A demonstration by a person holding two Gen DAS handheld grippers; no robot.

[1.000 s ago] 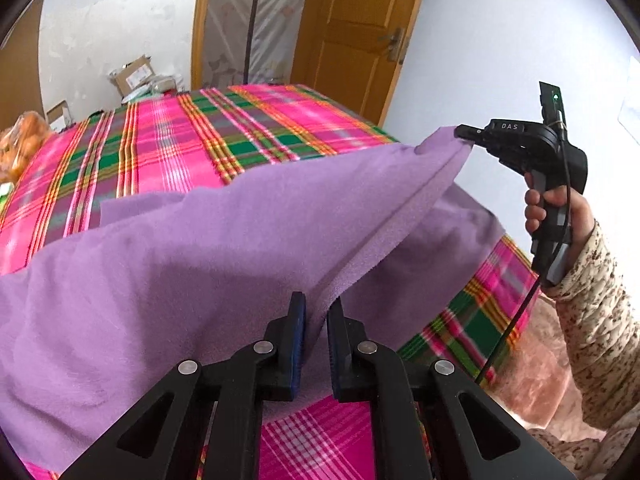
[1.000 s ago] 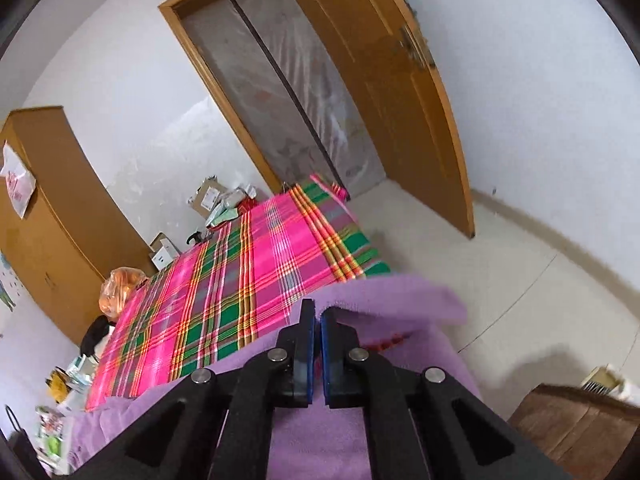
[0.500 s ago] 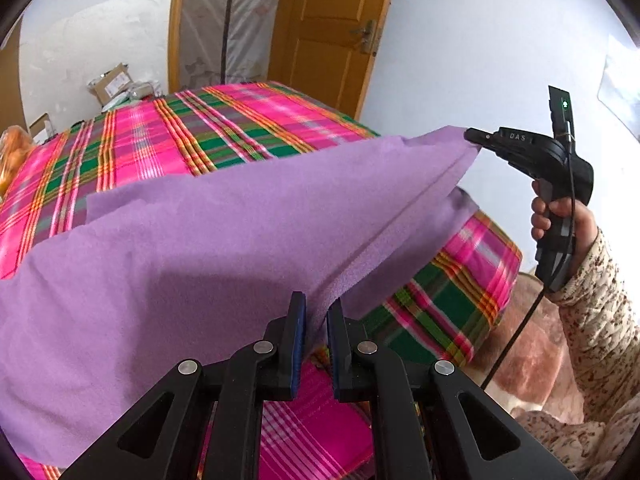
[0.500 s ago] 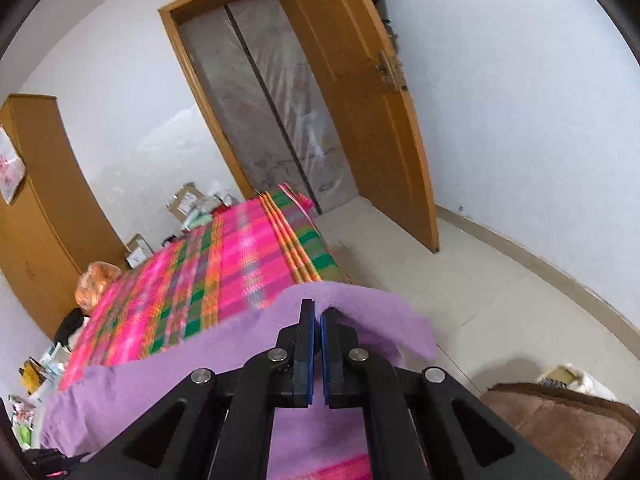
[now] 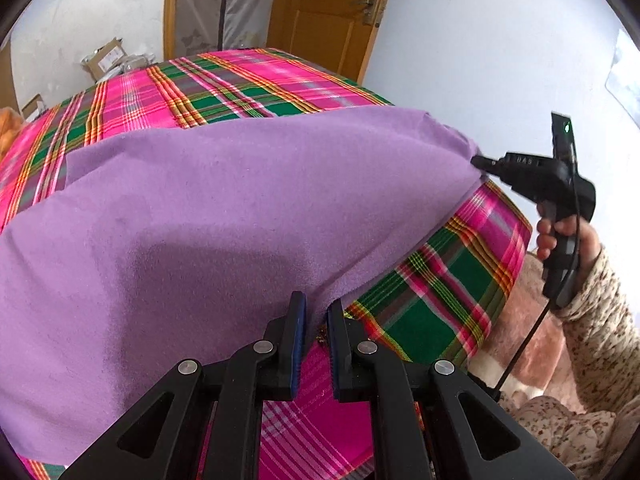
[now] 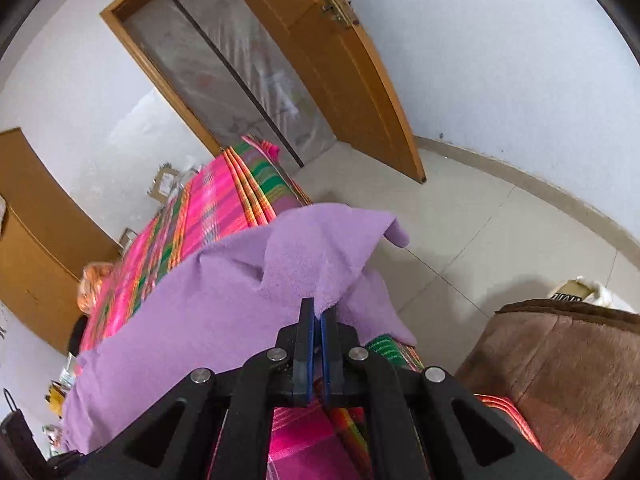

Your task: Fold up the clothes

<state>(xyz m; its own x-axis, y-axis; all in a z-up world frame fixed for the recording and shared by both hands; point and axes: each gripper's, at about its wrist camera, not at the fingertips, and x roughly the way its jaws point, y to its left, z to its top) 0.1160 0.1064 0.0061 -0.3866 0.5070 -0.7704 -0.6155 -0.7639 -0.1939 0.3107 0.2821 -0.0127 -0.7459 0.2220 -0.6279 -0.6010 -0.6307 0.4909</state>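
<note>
Plain purple fleece cloth, near edge lifted, spread over plaid bed

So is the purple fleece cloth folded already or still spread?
Spread: the purple fleece cloth hangs stretched between left gripper and right gripper, no fold visible.

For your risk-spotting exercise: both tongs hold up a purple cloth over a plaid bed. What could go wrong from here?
1. The left tongs pinch only the edge of the purple cloth; it may slip free.
2. The corner beyond the right tongs droops past the plaid bed toward the floor.
</note>
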